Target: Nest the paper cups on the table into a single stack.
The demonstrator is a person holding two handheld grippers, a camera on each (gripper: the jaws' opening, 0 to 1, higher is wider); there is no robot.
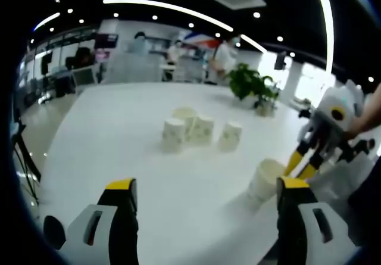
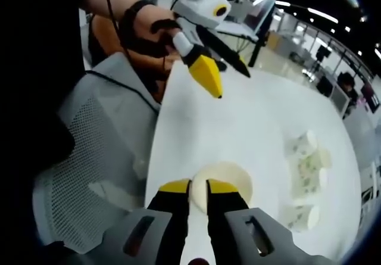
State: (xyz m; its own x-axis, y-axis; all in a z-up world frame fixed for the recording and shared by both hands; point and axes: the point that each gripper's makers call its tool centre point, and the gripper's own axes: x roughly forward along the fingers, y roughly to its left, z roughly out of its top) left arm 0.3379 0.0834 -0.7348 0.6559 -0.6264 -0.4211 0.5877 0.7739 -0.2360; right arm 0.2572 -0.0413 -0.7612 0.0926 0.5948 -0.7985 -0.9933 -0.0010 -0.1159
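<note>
A: Right gripper [image 2: 198, 189] first. What are your jaws doing?

B: Nearly pressed together, pinching the near rim of the lone paper cup [image 2: 221, 184], which stands upright near the table [image 2: 250, 122] edge. One jaw looks inside the wall, the other outside, thin paper between.

A: Risk there?

B: Squeeze too hard & you crease the rim, then it won't nest clean. Grip's on one side only, so when you lift, the cup may swing or slip out.

A: Left gripper [image 1: 205, 190]?

B: Jaws spread wide, nothing between them, hovering over the table, well short of the cup cluster [image 1: 199, 128].

A: And the cluster?

B: Four cups, mid-table, packed close or touching, well apart from your held cup. Can't tell which way up each stands. Come down off-centre & you'll knock the neighbours over. They look light.

A: Anything else?

B: Held cup sits close to the edge, mesh chair [image 2: 89, 158] just beyond. A fumble there prob. sends it off the table.
</note>
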